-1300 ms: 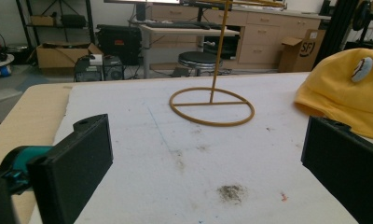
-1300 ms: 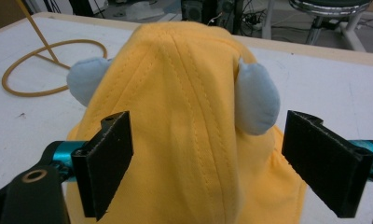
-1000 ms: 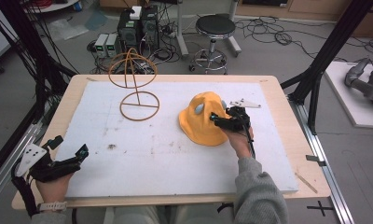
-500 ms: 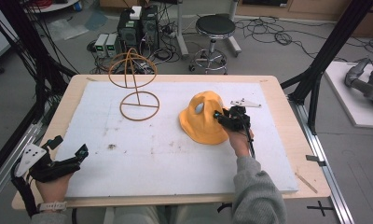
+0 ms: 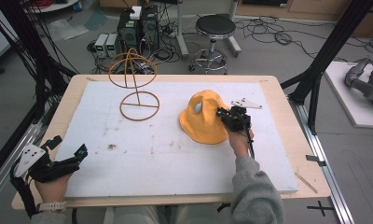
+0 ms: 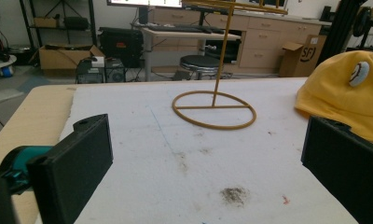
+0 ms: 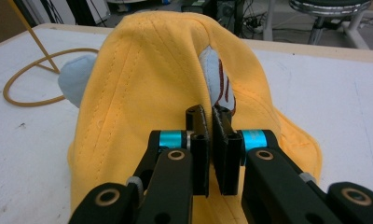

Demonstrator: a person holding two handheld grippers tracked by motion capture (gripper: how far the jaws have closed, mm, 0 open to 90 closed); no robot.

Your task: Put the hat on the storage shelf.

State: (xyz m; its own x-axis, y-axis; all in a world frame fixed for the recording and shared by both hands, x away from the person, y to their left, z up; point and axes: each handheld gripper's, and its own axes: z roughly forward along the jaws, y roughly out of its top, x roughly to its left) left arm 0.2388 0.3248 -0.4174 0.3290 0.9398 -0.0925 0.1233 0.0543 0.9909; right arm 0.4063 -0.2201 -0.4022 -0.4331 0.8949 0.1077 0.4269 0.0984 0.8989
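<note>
Pinching a ridge of yellow fabric, our right gripper [image 7: 211, 140] has its two black jaws pressed nearly together on the yellow hat [image 5: 204, 116] — in the right gripper view a fold of the cloth rises between them and runs up over the crown. The hat lies on the white board [image 5: 175, 154] right of centre, its brim spread flat on the surface, and from above we see our right gripper [image 5: 227, 116] meeting it at its right side, with our right hand [image 5: 239, 140] behind. A pale blue round patch [image 7: 75, 79] sticks out at the hat's left side in the right gripper view. Our left gripper [image 5: 65, 151] rests well apart from all this, low at the near left corner of the board, its jaws spread wide with nothing between them — the left gripper view shows bare, smudged board in the gap. Beyond it stands the wire stand [image 6: 215, 109], its ring base flat on the board and its thin stem upright, with the hat [image 6: 345, 95] off to its right, not touching it.
</note>
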